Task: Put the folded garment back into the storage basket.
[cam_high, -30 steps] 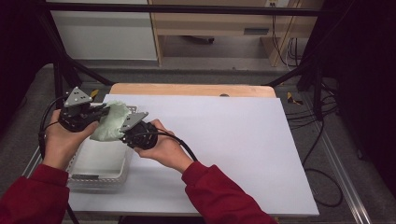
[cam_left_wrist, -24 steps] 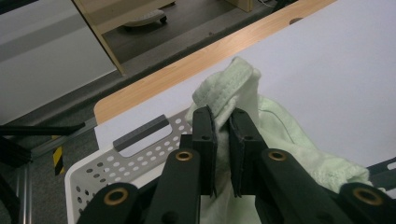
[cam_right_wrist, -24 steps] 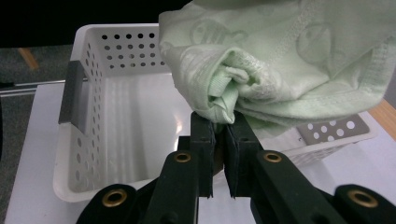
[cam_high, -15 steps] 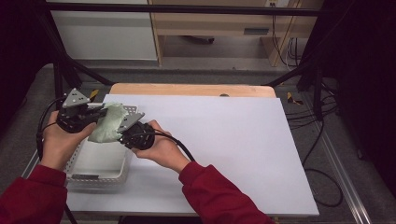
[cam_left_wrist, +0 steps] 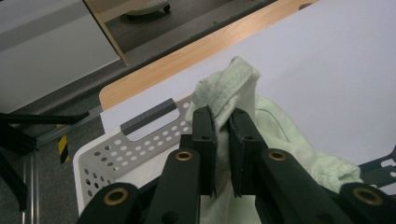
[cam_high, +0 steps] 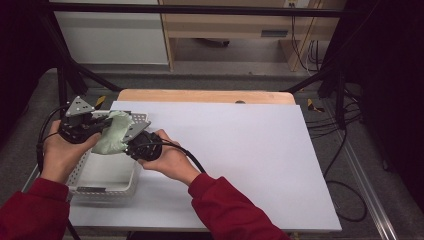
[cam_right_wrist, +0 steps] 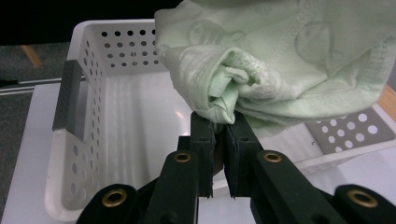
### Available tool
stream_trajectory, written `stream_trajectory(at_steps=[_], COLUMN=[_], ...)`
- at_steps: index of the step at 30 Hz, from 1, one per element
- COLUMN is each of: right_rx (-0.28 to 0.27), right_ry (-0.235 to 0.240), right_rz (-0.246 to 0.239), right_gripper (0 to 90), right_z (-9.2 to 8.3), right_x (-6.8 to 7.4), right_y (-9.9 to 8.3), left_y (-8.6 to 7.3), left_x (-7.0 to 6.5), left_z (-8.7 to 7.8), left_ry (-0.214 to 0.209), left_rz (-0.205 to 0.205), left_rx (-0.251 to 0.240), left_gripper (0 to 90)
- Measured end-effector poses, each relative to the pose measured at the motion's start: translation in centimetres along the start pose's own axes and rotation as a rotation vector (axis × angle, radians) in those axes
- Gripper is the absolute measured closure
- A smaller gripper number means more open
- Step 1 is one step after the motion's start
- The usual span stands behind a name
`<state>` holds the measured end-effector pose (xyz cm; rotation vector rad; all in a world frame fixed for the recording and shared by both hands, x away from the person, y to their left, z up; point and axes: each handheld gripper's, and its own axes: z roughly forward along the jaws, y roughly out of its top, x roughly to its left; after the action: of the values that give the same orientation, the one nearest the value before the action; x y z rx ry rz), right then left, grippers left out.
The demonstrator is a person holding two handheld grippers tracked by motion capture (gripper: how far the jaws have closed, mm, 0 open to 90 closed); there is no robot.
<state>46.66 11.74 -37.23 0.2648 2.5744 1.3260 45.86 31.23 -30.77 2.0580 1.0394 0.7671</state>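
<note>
Pale green cloth strung between left tongs and right tongs, both clenched on its ends. Hangs directly above the white basket at the bench's left edge; likely straight down next.

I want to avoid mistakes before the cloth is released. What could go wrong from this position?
1. The green cloth hangs over the far end of the white basket; if released now, part may drape over the rim or land on the table.
2. The left gripper and the right gripper each pinch only a fold, so the cloth could slip out early.
</note>
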Motion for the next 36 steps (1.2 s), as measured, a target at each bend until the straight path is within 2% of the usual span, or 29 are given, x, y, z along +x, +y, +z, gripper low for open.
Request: stream_trajectory(at_steps=[9,20,36], right_rx=[0.021,0.029,0.044], right_ry=[0.005,0.008,0.015], right_rz=[-0.01,-0.001,-0.007], right_gripper=[83.8,83.8,83.7], right_z=[0.7,1.5,2.0], right_x=[0.2,0.2,0.4], right_y=[-0.2,-0.2,-0.3], left_y=[-0.6,-1.2,-1.7], left_x=[0.4,0.9,1.0], left_z=[0.4,0.9,1.3], left_ry=[0.004,0.006,0.009], left_rz=[-0.012,-0.03,-0.032], left_rx=[0.017,0.03,0.051], left_gripper=[82.0,81.9,81.9])
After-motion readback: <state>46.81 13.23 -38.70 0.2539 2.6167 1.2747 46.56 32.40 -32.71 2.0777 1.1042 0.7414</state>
